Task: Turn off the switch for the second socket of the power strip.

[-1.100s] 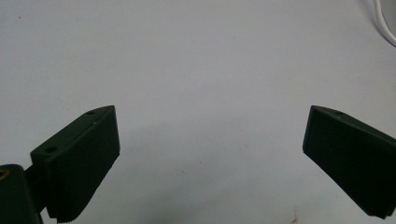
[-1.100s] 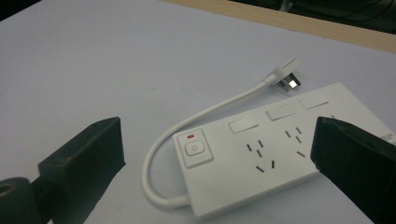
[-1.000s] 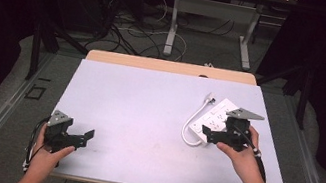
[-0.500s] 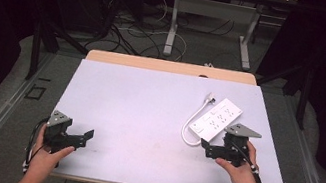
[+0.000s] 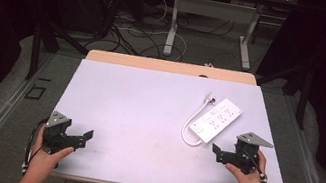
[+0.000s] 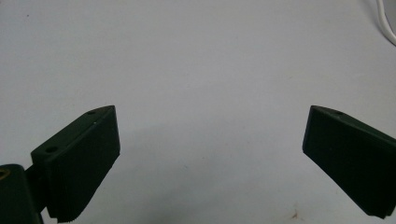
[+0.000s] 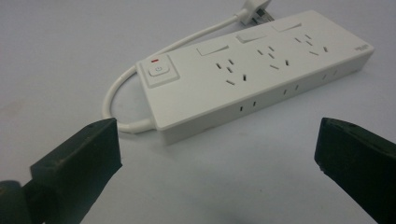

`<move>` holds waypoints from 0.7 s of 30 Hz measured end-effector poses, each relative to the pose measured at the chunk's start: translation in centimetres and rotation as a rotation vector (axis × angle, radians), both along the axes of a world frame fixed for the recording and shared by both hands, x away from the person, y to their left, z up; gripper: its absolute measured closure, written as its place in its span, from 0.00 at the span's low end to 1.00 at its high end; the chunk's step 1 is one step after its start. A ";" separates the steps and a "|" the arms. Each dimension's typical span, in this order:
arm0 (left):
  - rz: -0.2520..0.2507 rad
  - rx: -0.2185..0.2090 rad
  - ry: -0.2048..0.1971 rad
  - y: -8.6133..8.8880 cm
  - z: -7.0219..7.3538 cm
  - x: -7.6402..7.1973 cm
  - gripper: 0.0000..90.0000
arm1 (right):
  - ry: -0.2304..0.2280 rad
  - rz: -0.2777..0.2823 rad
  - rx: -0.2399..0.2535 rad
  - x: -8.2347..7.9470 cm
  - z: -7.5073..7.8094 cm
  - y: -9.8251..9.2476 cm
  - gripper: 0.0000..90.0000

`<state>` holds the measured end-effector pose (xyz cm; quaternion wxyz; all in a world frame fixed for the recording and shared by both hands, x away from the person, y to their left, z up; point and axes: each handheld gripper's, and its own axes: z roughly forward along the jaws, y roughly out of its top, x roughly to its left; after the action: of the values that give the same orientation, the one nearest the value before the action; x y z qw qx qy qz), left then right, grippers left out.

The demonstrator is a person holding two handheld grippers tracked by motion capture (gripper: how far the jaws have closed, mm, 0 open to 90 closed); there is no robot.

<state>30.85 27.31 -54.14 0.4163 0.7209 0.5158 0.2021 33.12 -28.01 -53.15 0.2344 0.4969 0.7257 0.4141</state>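
Right claw point(image 5: 225, 155) hangs low over the counter point(image 5: 147, 109) at about four o'clock in the high view, jaws spread and holding nothing, with the white power strip point(image 5: 216, 119) just beyond it toward one o'clock. The strip's cord point(image 5: 189, 126) loops off its near end. Left claw point(image 5: 75, 138) sits at eight o'clock, well apart from the strip.

From the left gripper view, the left claw point(image 6: 208, 158) is spread wide over bare counter, with a bit of cord point(image 6: 386, 25) at two o'clock.

From the right gripper view, the right claw point(image 7: 217, 154) gapes in front of the power strip point(image 7: 254, 70), which lies flat at twelve o'clock, switch end nearest. Likely next is a grasp: I would come in square across the narrow width, clear of the cord point(image 7: 126, 88), and close gently.
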 end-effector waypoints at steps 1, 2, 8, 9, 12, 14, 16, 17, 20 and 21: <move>0.000 -0.002 0.002 0.0 0.0 0.0 0.04 | -0.006 -0.006 0.007 0.1 -0.2 -0.2 0.01; 0.000 -0.001 0.003 0.0 0.0 0.0 0.04 | -0.009 -0.013 0.005 0.1 -0.4 -0.3 0.01; -0.001 -0.003 0.003 -0.1 0.0 0.1 0.04 | -0.001 -0.036 -0.001 0.2 -1.1 -1.1 0.02; -0.002 -0.002 0.003 -0.1 0.0 0.1 0.04 | -0.010 -0.043 -0.003 0.3 -1.3 -1.2 0.02; -0.003 -0.003 0.003 -0.1 0.0 0.1 0.04 | 0.001 -0.051 -0.001 0.3 -1.5 -1.6 0.02; -0.004 -0.003 0.004 -0.1 -0.1 0.1 0.04 | 0.009 -0.061 0.005 0.3 -1.7 -1.8 0.02; -0.004 -0.002 0.004 0.0 -0.1 0.1 0.04 | 0.008 -0.070 0.007 0.4 -1.8 -2.0 0.02; -0.004 -0.001 0.004 0.0 -0.1 0.1 0.04 | 0.006 -0.072 0.003 0.4 -1.9 -2.2 0.02; -0.003 -0.001 0.003 0.0 -0.1 0.1 0.04 | 0.015 -0.084 0.011 0.5 -2.1 -2.4 0.02; -0.003 0.000 0.004 0.0 -0.1 0.1 0.04 | 0.017 -0.085 0.012 0.6 -2.2 -2.5 0.02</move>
<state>30.97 27.34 -54.20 0.4157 0.7221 0.5154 0.2002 33.67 -30.55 -55.35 0.2427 0.5322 0.7035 0.4036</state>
